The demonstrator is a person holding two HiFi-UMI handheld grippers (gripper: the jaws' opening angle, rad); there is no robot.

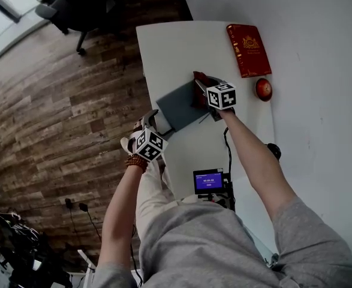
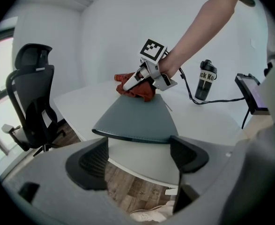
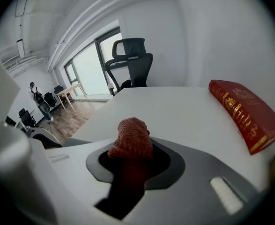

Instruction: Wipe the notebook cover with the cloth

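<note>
Notebook [image 1: 177,105] x1; cloth [image 3: 130,135] x1 clamped in R gripper [image 1: 204,92] jaws.

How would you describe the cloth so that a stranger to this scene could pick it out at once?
On the white table, find the grey notebook near its edge. At the notebook's far corner, a crumpled red cloth is pinched by the right gripper. Unlike the flat red book and the round apple beyond, it is soft, bunched and nubbly.

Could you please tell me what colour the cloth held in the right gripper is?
The cloth is a rusty red; it shows best in the right gripper view.
</note>
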